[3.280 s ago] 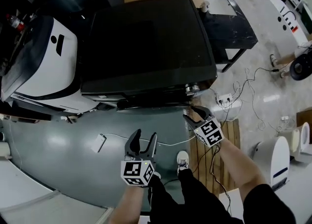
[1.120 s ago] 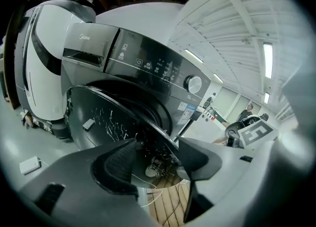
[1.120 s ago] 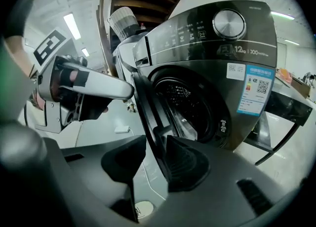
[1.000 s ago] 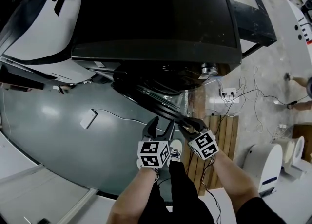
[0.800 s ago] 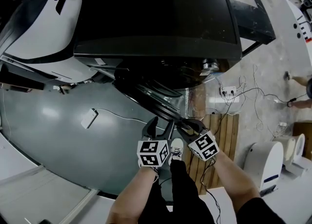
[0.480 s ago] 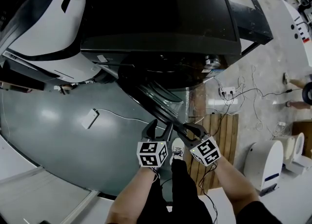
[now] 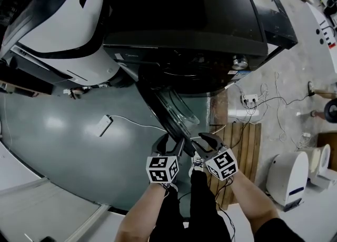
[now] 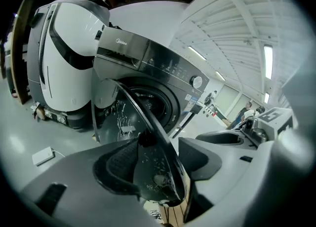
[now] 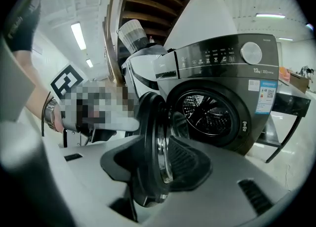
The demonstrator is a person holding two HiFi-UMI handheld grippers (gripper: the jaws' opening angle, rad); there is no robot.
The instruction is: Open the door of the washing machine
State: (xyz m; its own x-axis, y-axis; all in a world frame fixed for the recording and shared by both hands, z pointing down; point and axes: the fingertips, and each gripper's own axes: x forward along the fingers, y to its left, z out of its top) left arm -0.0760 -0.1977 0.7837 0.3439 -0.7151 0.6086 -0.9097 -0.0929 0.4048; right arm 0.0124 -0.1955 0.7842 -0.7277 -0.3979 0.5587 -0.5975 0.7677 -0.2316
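The door (image 7: 169,112) of the washing machine (image 7: 184,20), shut against the front a few seconds ago, has swung far out on its left-hand hinge and now stands nearly edge-on to the person, leaving the drum (image 9: 207,115) exposed. The opening step therefore looks essentially done, with only a little swing left. The door's free edge sits low in the head view, directly between the two tools. The right gripper (image 7: 202,141) has the thick rim between its jaws, which have just been opening a little yet still appear to bear on both faces. The left gripper (image 7: 171,140) straddles the glass with its jaws apart, a gap showing beside the rim.
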